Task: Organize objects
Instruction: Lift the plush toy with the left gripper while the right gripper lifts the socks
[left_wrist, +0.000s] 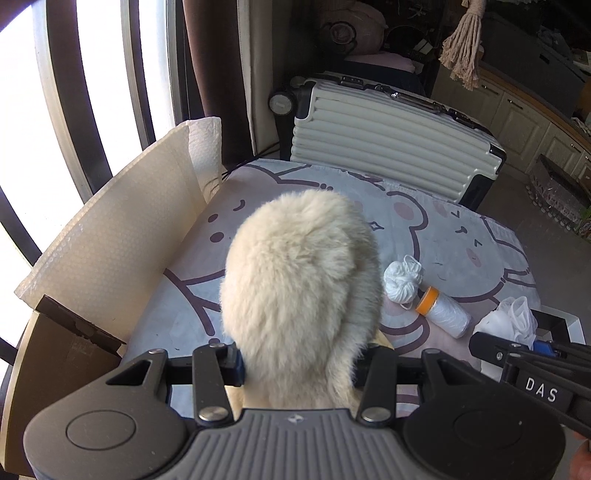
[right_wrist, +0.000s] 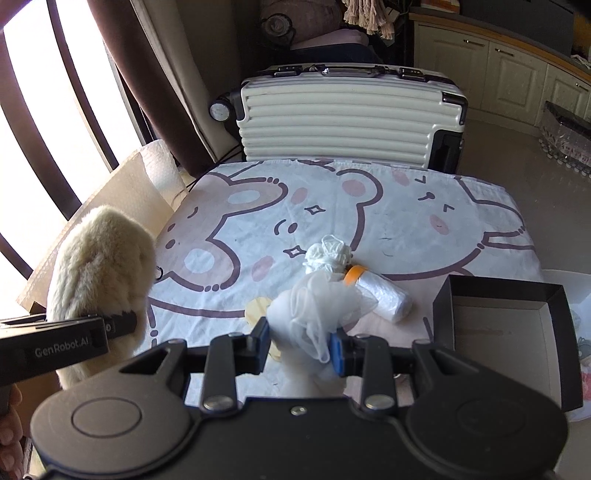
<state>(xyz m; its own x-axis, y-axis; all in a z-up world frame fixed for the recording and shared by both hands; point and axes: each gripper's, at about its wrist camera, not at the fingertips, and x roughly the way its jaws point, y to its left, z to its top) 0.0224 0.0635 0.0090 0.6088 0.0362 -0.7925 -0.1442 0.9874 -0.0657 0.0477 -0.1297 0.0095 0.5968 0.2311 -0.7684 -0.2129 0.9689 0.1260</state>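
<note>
Cream furry plush item (left_wrist: 301, 291) clamped low down in the left tongs (left_wrist: 299, 363), jaws nearly closed with fur bulging out above them; item stands up off the table, filling the middle of the left wrist view, and shows again at the left edge of the right wrist view (right_wrist: 101, 273) with the left tongs (right_wrist: 122, 323) crossing its base. White mesh bath pouf (right_wrist: 317, 314) pinched between the blue pads (right_wrist: 338, 352) of the right tongs (right_wrist: 300, 347), jaws narrow, pouf raised just above the cloth; same pouf (left_wrist: 508, 319) seen at right in the left view beside the right tongs (left_wrist: 517, 350). Still lying on the table: small white yarn ball (right_wrist: 330, 254), and touching it a roll of white plastic bags with an orange band (right_wrist: 380, 293), roll lying on its side, both near the middle-right. Flat pale yellow thing (right_wrist: 258, 308) on the cloth under the pouf, partly hidden, cannot tell what. Table covered by a cartoon bear print cloth (right_wrist: 258, 206). Open black box (right_wrist: 506, 321) at the table's right edge, inside looks bare. Bubble-wrap lined cardboard box (left_wrist: 122, 236) along the left edge, by the window. Ribbed white suitcase (right_wrist: 343, 118) lying just behind the far end of the table. Cream cabinets (right_wrist: 498, 70) at far right. Fingers (right_wrist: 11, 424) of a hand visible at bottom left in the right view.
</note>
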